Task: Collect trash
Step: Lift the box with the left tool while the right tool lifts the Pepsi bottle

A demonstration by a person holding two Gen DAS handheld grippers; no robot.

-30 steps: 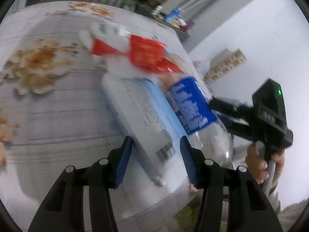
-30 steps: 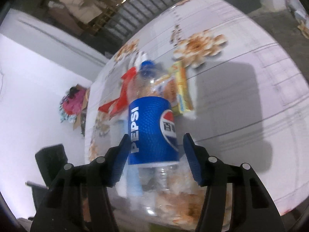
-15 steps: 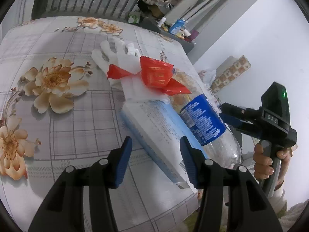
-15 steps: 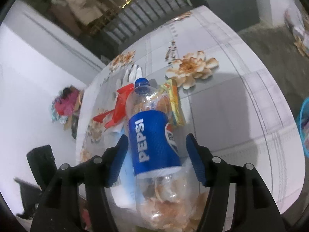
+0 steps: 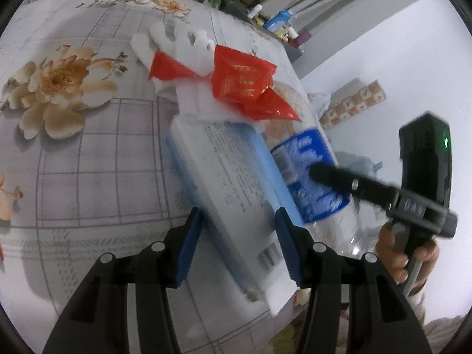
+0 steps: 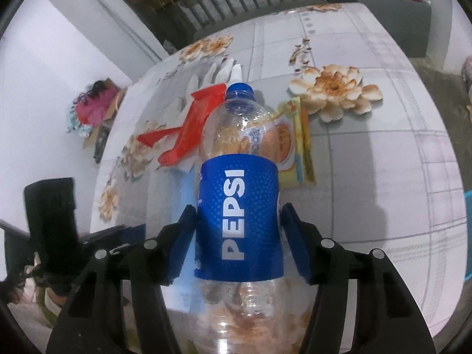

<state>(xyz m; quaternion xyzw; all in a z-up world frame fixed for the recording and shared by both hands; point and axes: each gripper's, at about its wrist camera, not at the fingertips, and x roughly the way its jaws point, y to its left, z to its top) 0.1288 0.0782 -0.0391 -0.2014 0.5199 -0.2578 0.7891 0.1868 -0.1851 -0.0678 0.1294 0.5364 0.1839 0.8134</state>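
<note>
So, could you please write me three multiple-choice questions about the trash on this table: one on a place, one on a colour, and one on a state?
1. Where does the red wrapper lie?
A. Inside the bottle
B. On the glove and the far end of the box
C. On the floor

2. What colour is the cap of the bottle?
A. Red
B. White
C. Blue

3. How is the bottle?
A. On its side, cap on
B. Upright, cap on
C. On its side, cap off

Answers:
1 B: the left wrist view shows the wrapper spread over the glove and the box end.
2 C: the right wrist view shows a blue cap on the neck.
3 A: the bottle lies along the table beside the box, with the cap screwed on.
</note>
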